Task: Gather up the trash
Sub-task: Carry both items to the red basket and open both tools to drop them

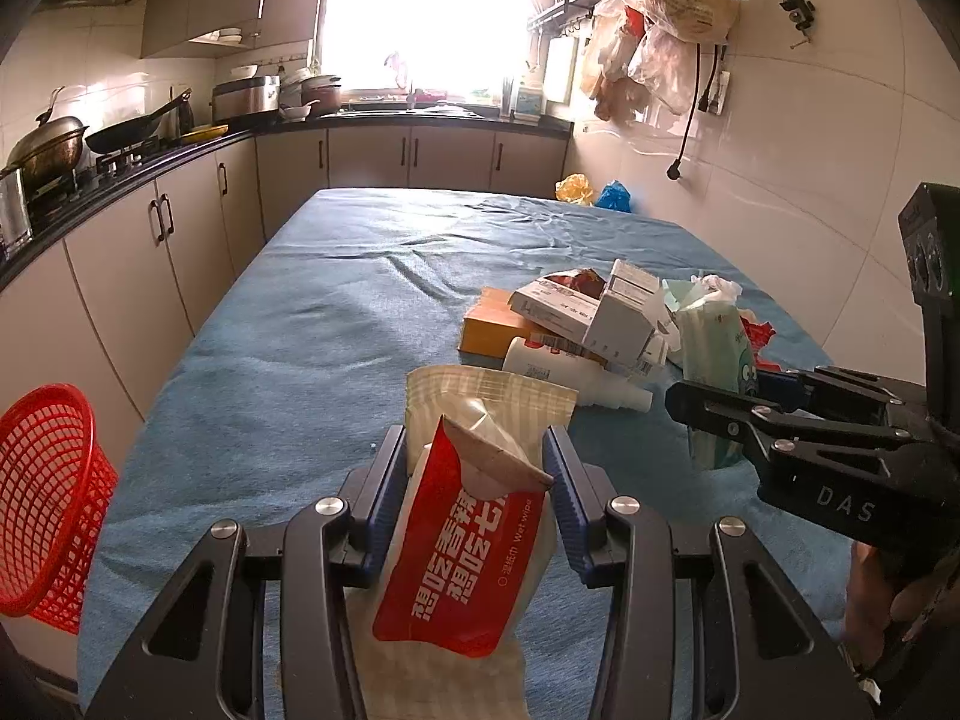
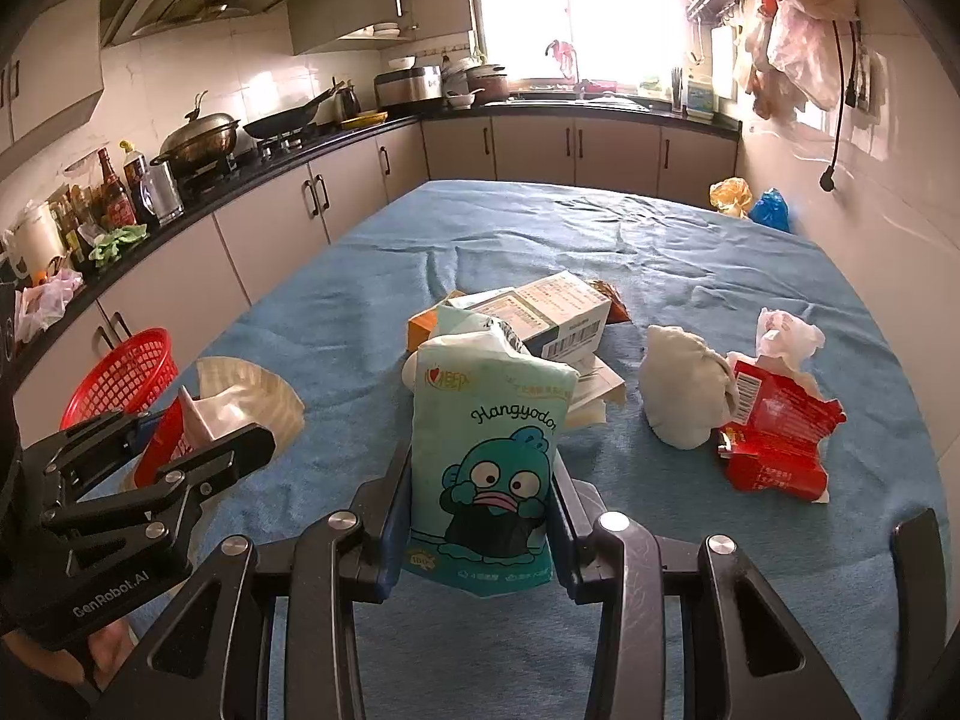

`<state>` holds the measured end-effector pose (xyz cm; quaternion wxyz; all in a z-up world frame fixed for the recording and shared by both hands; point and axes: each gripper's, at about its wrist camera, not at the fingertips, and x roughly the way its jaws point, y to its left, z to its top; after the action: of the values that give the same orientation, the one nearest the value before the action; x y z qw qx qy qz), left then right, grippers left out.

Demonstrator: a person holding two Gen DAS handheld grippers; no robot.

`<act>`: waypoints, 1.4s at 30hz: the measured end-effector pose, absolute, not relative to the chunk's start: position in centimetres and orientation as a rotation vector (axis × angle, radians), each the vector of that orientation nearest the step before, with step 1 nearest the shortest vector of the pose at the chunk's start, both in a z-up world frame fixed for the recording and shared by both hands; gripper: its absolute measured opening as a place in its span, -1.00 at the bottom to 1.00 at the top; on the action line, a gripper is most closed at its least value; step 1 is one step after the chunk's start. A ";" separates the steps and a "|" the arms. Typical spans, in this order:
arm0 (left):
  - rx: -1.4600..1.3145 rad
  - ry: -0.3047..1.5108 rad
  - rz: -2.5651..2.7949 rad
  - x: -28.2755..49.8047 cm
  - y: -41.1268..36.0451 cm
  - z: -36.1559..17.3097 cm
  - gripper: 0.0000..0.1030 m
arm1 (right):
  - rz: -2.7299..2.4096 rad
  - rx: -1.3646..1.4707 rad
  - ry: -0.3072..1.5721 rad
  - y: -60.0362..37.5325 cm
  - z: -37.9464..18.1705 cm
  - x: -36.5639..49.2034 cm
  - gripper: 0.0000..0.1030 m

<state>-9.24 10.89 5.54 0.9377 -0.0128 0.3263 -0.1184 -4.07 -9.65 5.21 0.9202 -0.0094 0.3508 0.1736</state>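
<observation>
Between left jaws, red wet-wipe packet (image 1: 462, 552), base cropped

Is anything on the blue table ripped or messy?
Yes. The red wrapper on the table's right side is torn open and crumpled, beside a scrunched white tissue. In the middle, boxes lie tumbled on each other at slants. Each gripper is holding a soft packet.
</observation>
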 end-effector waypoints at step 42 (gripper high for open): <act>-0.271 0.515 0.172 -14.4 31.2 10.2 -0.14 | 0.770 -0.121 0.751 8.1 10.2 -3.0 -0.17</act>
<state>-14.39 31.18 10.18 0.9542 -0.1336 0.2537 0.0847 -2.98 8.09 10.23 0.8571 -0.0577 0.3572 0.3667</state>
